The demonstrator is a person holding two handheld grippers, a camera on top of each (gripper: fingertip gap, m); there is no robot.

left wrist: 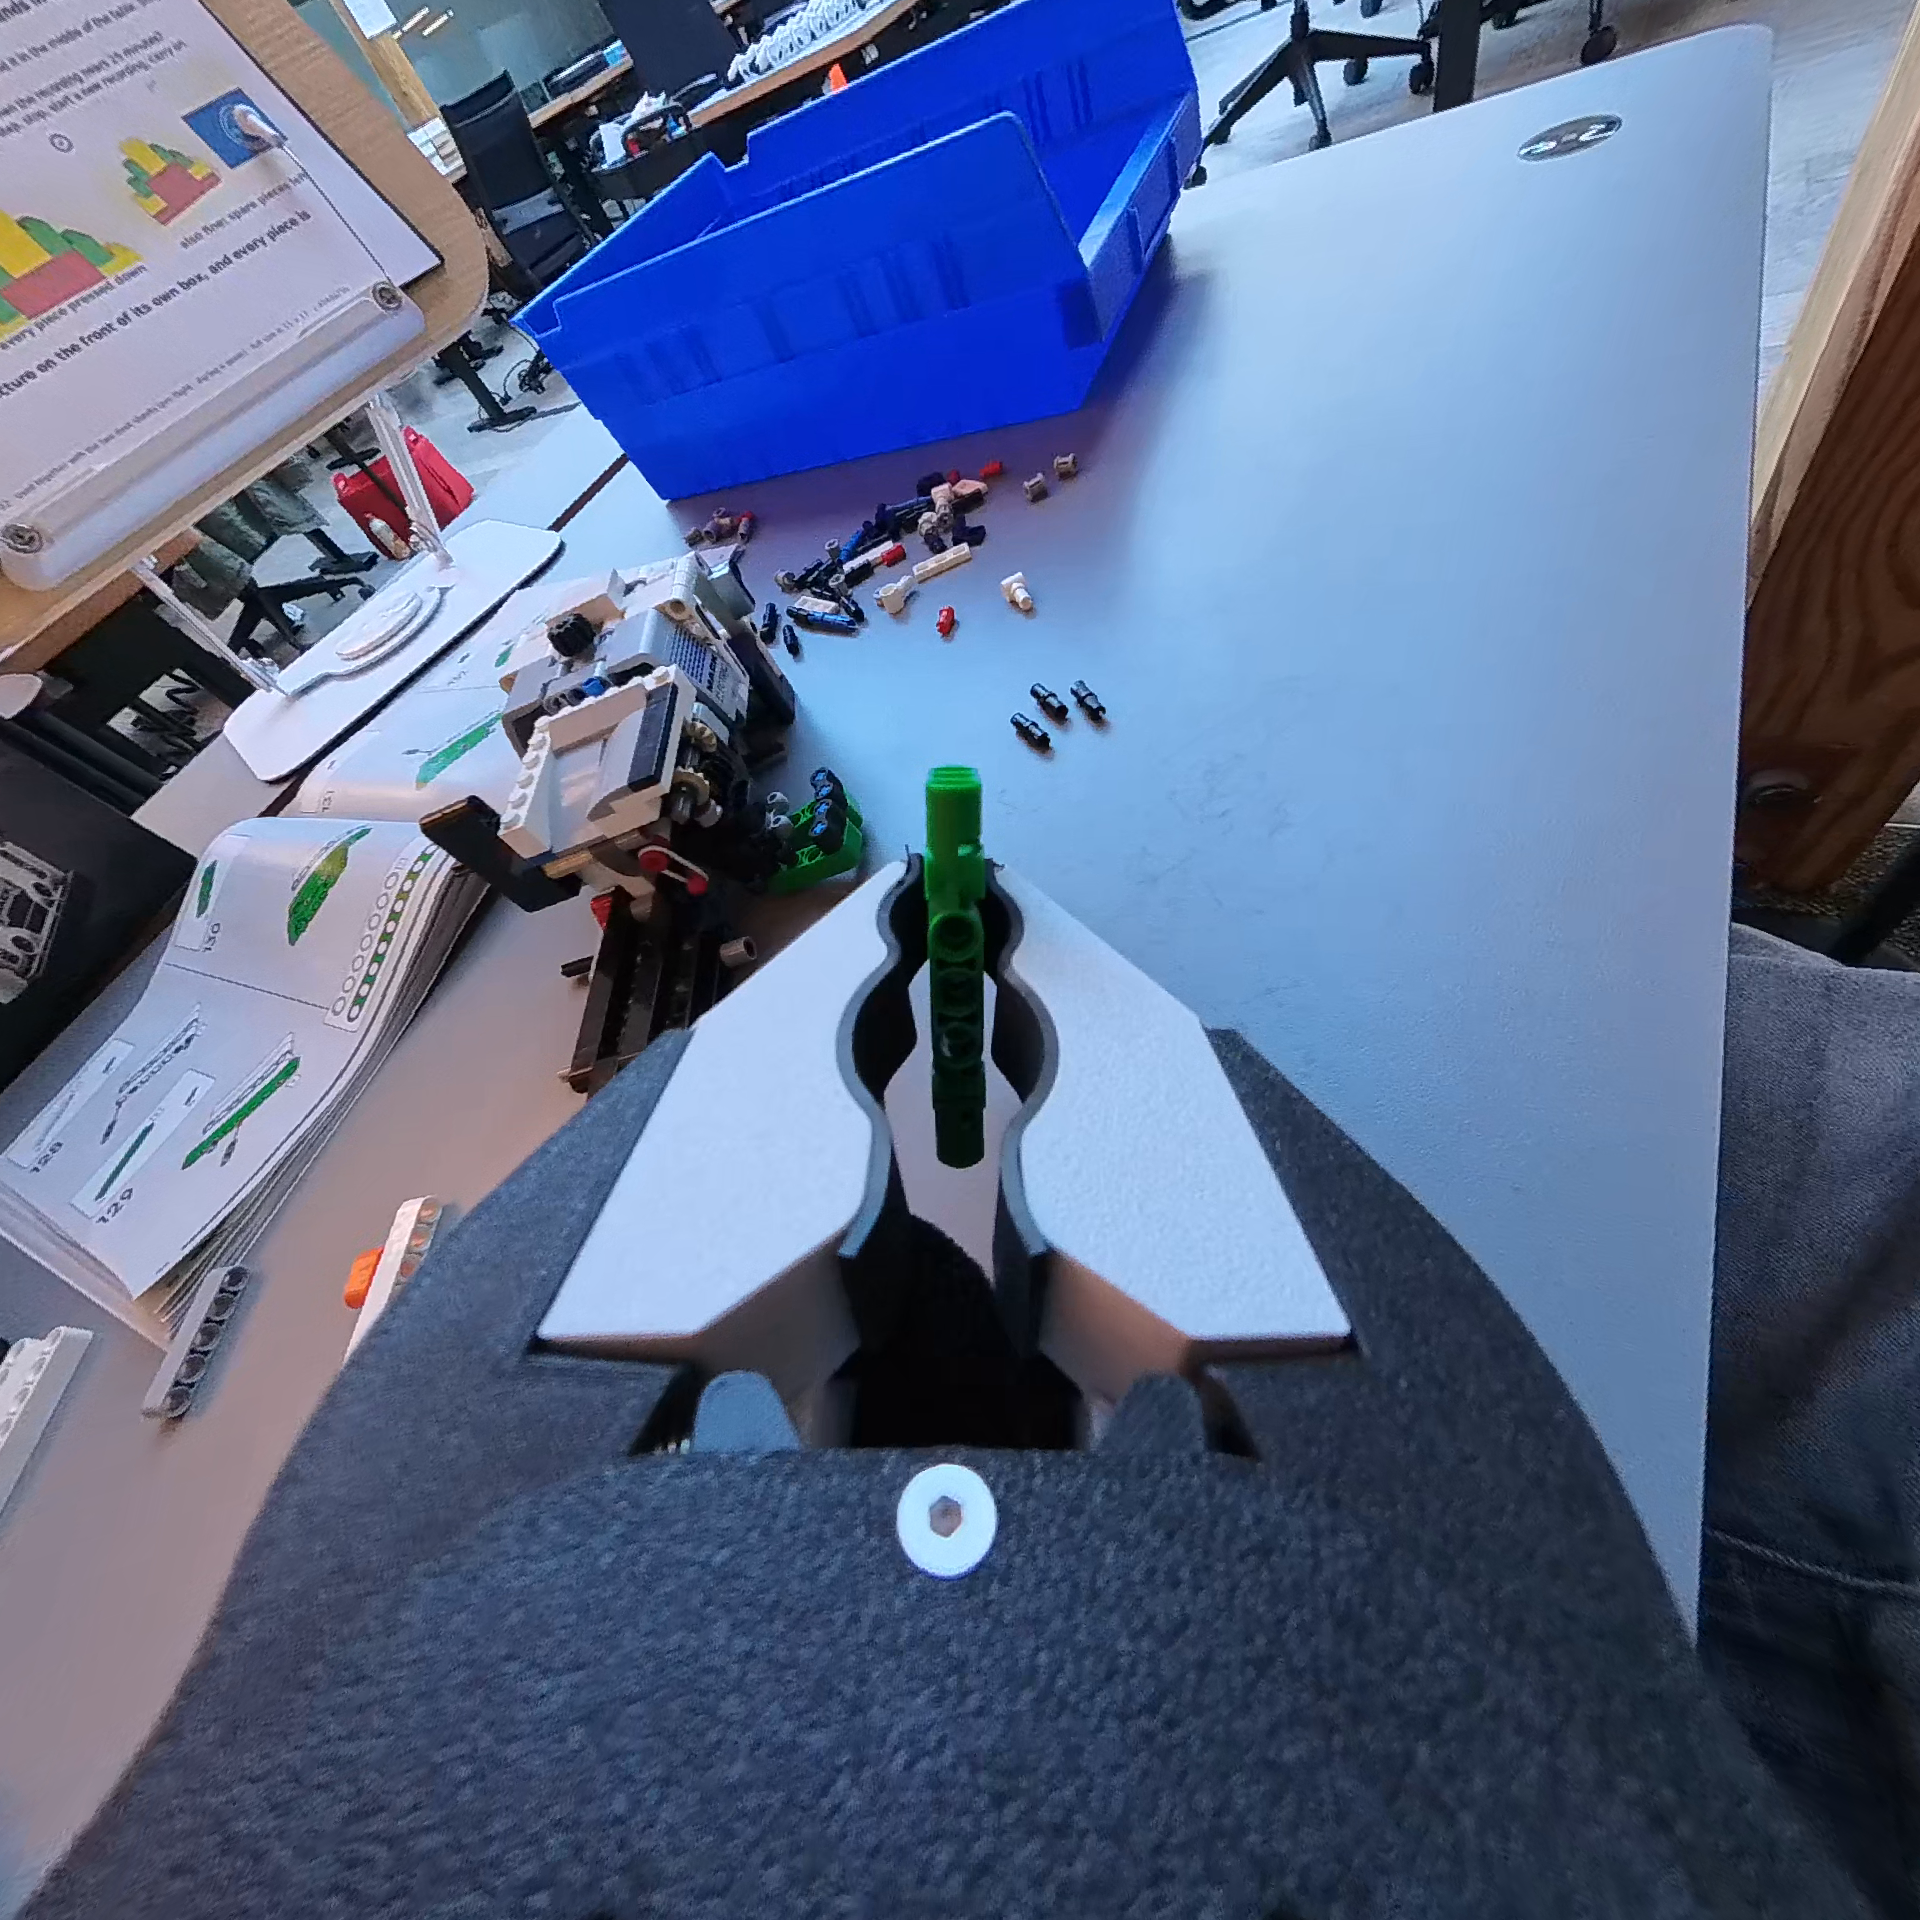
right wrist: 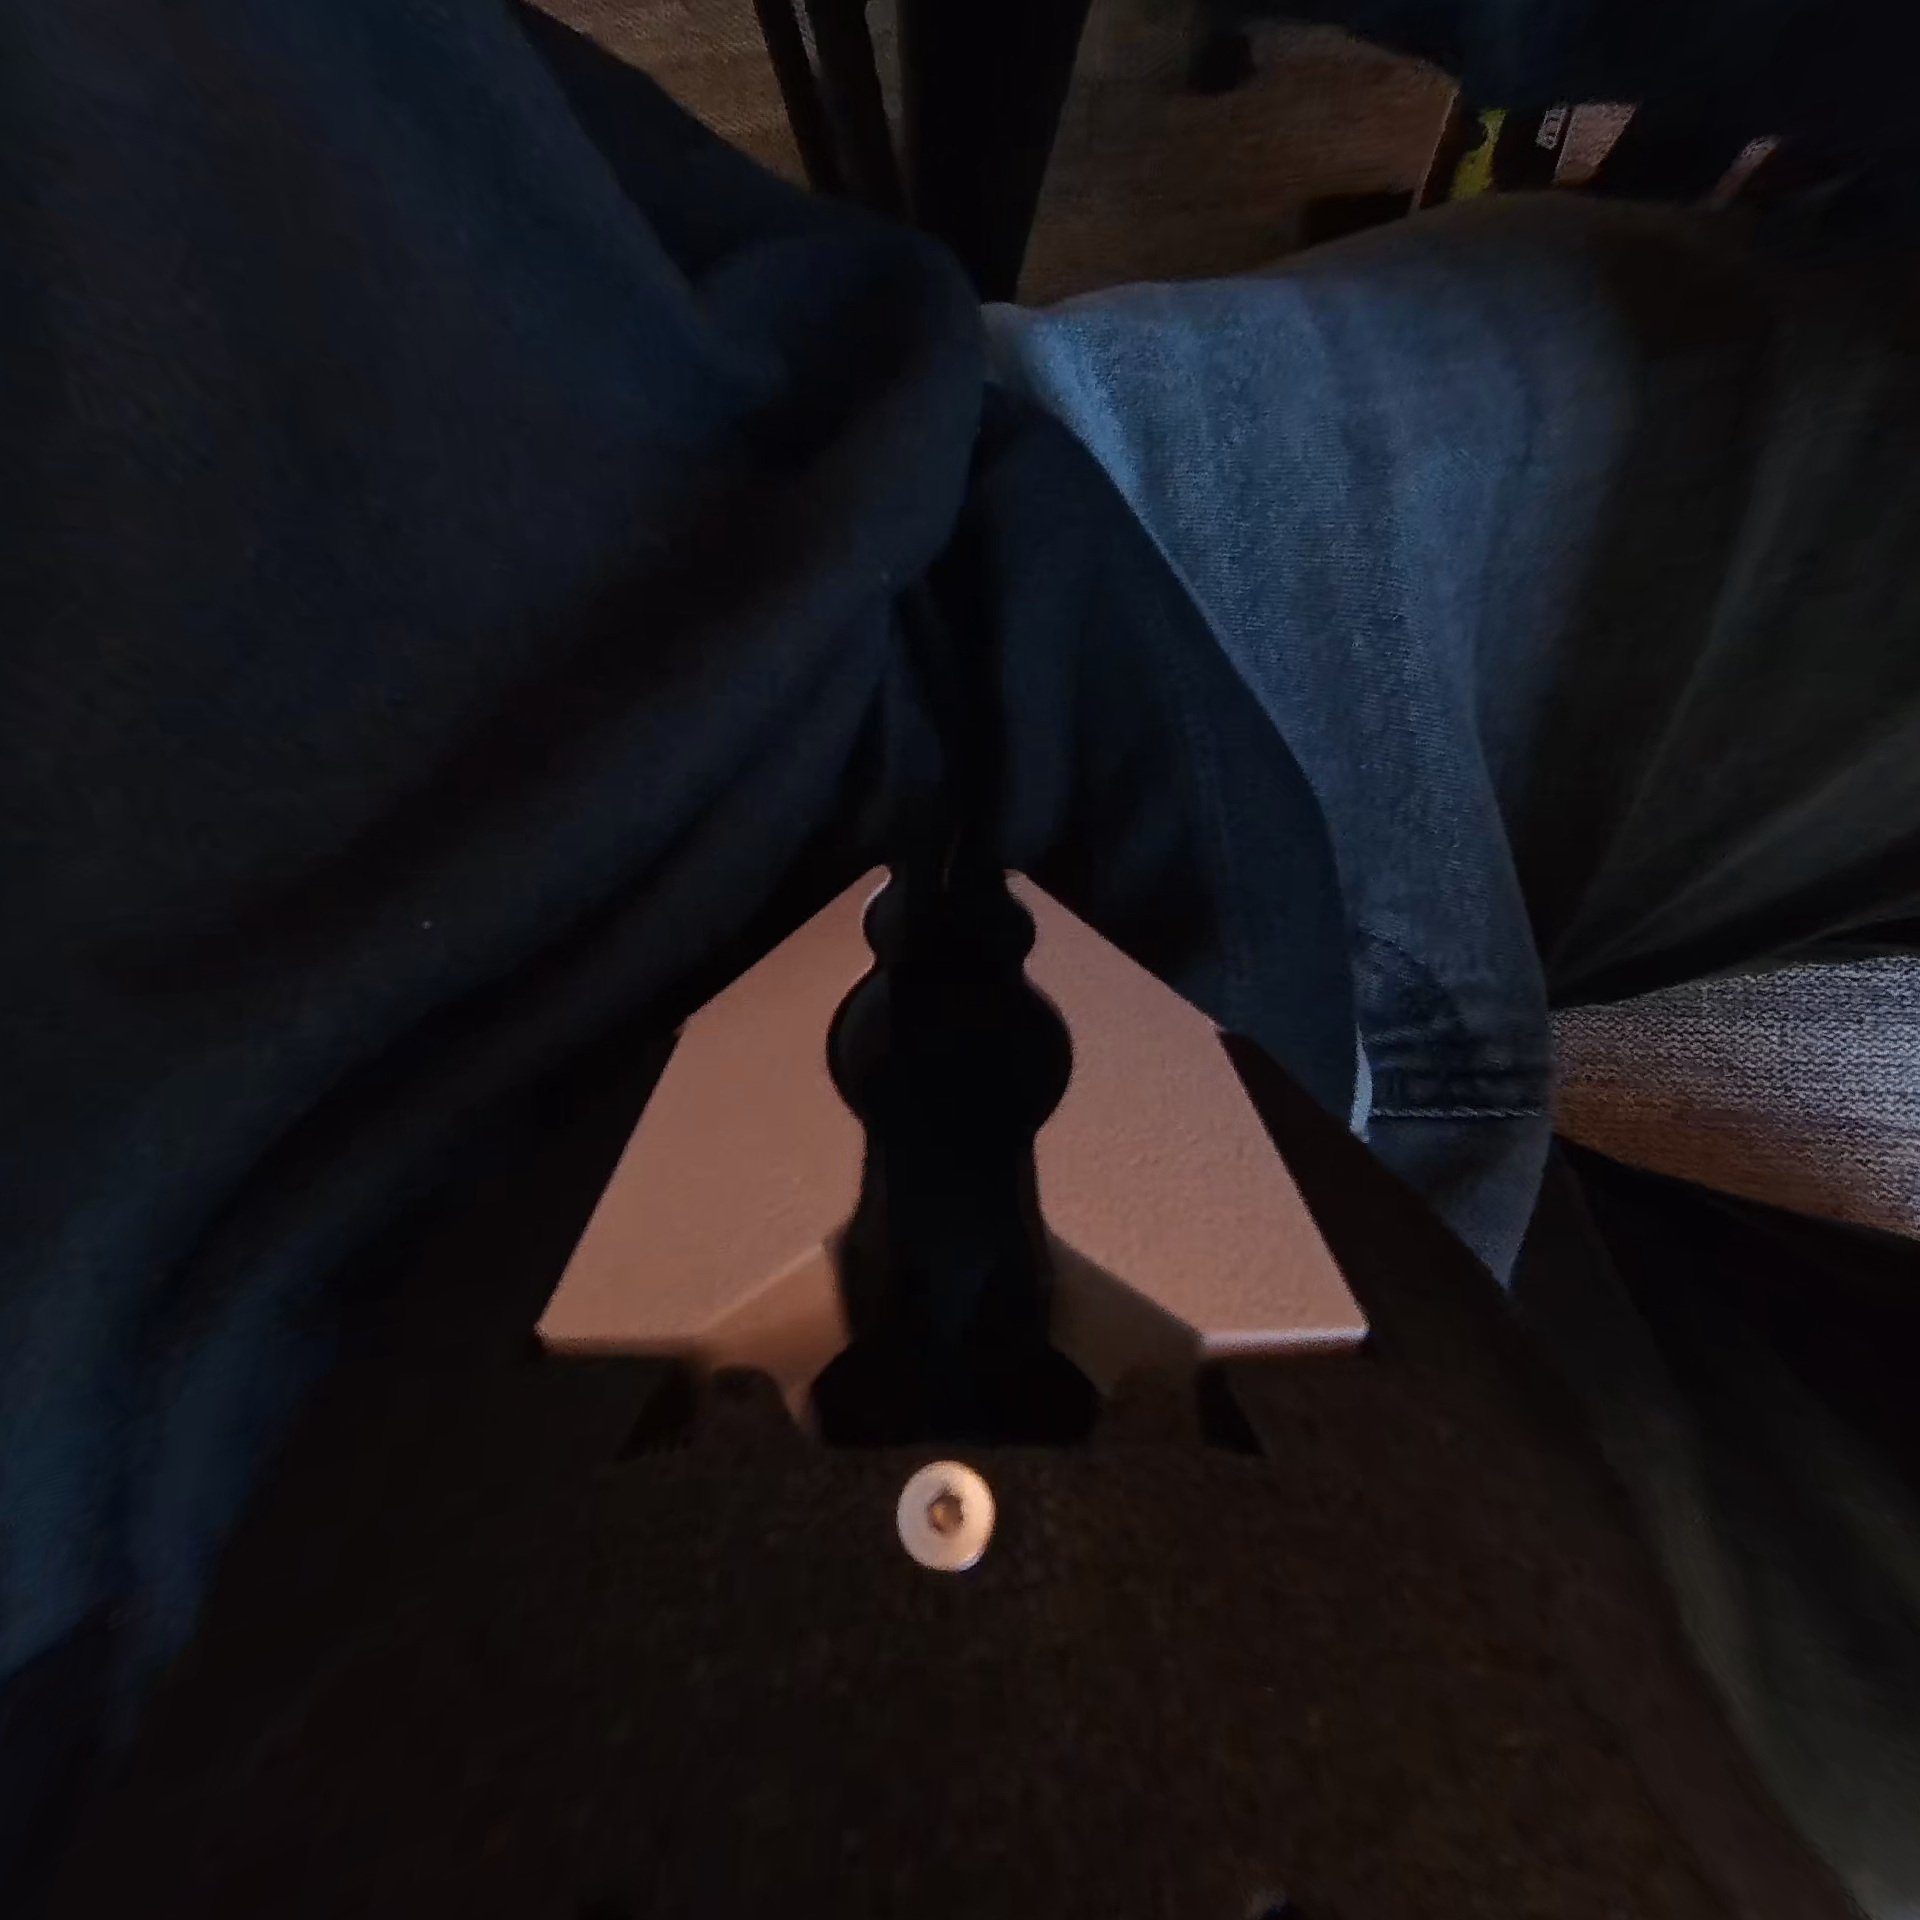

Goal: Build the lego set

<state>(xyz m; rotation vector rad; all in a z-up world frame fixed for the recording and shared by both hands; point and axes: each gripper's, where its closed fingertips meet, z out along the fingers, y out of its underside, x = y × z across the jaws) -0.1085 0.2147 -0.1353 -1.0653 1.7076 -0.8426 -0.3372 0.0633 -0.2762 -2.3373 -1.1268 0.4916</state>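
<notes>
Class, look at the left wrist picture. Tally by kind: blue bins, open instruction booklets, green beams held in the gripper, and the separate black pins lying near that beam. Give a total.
Blue bin: 1
Instruction booklet: 1
Green beam: 1
Black pins: 3
Total: 6

An open-plan office or lab workspace: beyond the grey tabletop stand rolling office chairs and long wooden desks, with a blue parts bin and a printed instruction sheet on a stand.
</notes>
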